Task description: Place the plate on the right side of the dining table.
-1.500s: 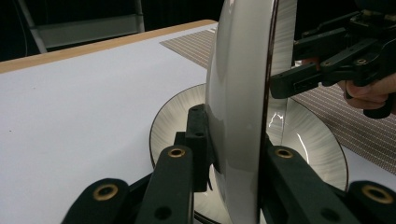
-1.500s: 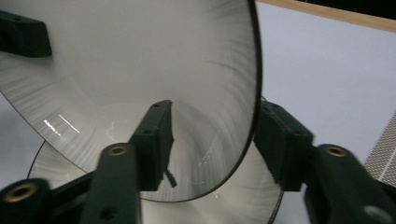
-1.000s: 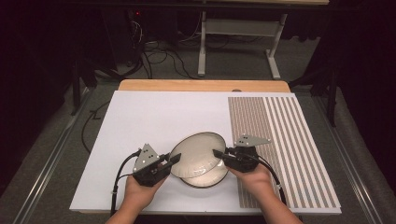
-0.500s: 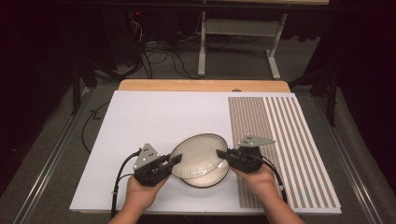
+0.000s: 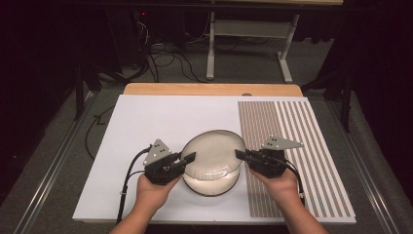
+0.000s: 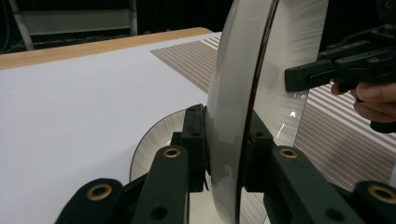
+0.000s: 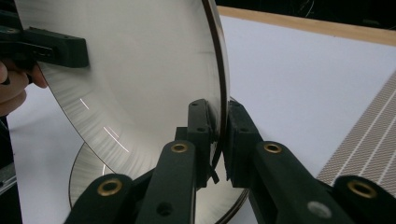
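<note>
A shiny metal plate [image 5: 213,152] hangs above the white mat, held by its rim from both sides. My left gripper [image 5: 189,158] is shut on its left edge and my right gripper [image 5: 240,155] on its right edge. A second metal plate [image 5: 211,186] lies flat on the mat directly below. In the left gripper view the lifted plate [image 6: 233,70] stands edge-on between the jaws of my left gripper [image 6: 225,128], with the lower plate [image 6: 156,140] behind. In the right gripper view my right gripper [image 7: 216,122] clamps the lifted plate's [image 7: 140,70] rim.
The white mat [image 5: 146,122] covers the table, with a brown striped panel [image 5: 292,146] on its right side. A wooden table edge [image 5: 209,89] runs along the back. Cables and a metal stand [image 5: 248,34] sit on the floor beyond.
The upper plate has risen a little off the lower one, carried by both grippers. The right gripper has shifted slightly to the right.
</note>
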Motion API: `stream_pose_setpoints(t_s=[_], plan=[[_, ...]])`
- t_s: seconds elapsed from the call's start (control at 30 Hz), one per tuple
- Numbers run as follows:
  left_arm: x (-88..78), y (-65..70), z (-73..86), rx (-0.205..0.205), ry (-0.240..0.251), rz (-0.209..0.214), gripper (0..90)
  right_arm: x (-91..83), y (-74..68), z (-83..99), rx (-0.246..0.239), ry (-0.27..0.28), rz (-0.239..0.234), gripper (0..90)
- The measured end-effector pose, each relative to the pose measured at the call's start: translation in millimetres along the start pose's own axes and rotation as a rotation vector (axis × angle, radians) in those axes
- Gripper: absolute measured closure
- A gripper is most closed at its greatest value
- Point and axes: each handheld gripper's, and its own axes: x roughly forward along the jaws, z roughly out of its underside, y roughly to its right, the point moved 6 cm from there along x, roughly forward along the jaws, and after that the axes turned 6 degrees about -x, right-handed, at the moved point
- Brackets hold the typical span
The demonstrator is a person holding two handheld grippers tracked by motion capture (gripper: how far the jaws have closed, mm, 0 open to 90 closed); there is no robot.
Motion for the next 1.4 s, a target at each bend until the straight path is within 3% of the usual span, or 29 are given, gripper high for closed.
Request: stream_pose_setpoints(t_s=[0.33, 0.63, 1.4], plan=[[21.4, 14.2, -14.5, 0.026, -0.009, 0.004, 77.1, -28.9, 16.3, -2.3, -0.007, 0.018, 0.053, 86.4], [46.4, 33.2, -22.0, 0.040, -0.017, 0.034, 78.4, -58.6, 33.4, 1.9, 0.000, 0.033, 0.104, 86.7], [115.8, 75.1, -35.3, 0.059, -0.063, 0.089, 78.0, -112.3, 79.3, 28.2, 0.073, 0.057, 0.225, 86.0]])
